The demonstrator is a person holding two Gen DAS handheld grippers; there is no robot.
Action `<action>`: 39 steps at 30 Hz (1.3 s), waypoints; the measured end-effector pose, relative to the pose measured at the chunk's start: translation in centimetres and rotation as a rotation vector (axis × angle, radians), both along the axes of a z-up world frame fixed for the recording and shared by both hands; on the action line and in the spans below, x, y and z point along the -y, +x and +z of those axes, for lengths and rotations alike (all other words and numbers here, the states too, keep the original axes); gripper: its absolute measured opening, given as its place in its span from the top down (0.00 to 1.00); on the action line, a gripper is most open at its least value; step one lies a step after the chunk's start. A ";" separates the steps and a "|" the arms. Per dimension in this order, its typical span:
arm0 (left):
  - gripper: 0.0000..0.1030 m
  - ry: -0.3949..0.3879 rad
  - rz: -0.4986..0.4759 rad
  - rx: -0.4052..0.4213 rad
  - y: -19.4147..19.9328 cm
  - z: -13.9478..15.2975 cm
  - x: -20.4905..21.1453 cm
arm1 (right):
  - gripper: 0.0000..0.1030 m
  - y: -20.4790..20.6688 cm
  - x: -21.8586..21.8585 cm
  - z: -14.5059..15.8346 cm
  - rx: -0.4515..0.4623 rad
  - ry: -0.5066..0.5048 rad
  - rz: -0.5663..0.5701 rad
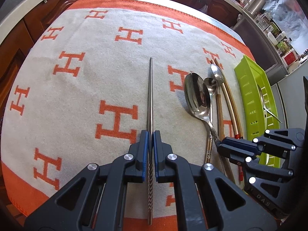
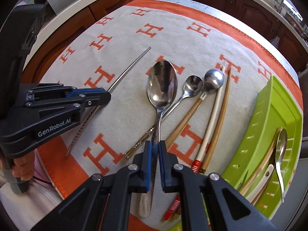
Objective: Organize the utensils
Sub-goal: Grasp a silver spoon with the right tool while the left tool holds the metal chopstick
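Note:
My left gripper (image 1: pixel 150 134) is shut on a steel chopstick (image 1: pixel 150 96) with a twisted upper end, which points away over the cloth. The same gripper (image 2: pixel 107 94) and chopstick (image 2: pixel 130 67) appear at the left of the right wrist view. My right gripper (image 2: pixel 155 144) is shut on the handle of a large steel spoon (image 2: pixel 162 82), bowl facing up and away. From the left wrist view, the right gripper (image 1: pixel 221 144) grips that large spoon (image 1: pixel 197 94) at its neck. Beside it lie a small spoon (image 2: pixel 193 85), a round-bowled spoon (image 2: pixel 213 79) with a wooden handle, and bamboo chopsticks (image 2: pixel 217 111).
A green slotted tray (image 2: pixel 269 104) at the right holds a spoon (image 2: pixel 281 144) and other utensils. An orange-bordered cloth with H letters (image 1: pixel 77 88) covers the table. Brown cabinets and a cluttered counter lie beyond. A person's hand (image 2: pixel 23 165) holds the left gripper.

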State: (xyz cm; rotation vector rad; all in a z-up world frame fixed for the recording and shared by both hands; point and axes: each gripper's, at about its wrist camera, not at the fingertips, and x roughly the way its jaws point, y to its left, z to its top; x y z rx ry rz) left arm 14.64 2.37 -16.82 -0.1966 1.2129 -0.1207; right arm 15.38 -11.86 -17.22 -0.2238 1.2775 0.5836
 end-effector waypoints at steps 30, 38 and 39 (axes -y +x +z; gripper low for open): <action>0.96 -0.016 -0.007 -0.005 -0.2 -0.1 -0.1 | 0.90 1.7 1.0 -0.9 -0.054 0.143 0.073; 0.96 -0.015 0.000 -0.002 -0.3 -0.1 0.0 | 0.98 -2.1 -1.3 0.7 0.155 0.007 0.105; 0.96 -0.014 0.000 -0.002 -0.3 -0.1 0.0 | 0.98 -2.0 -1.4 0.7 0.154 0.002 0.102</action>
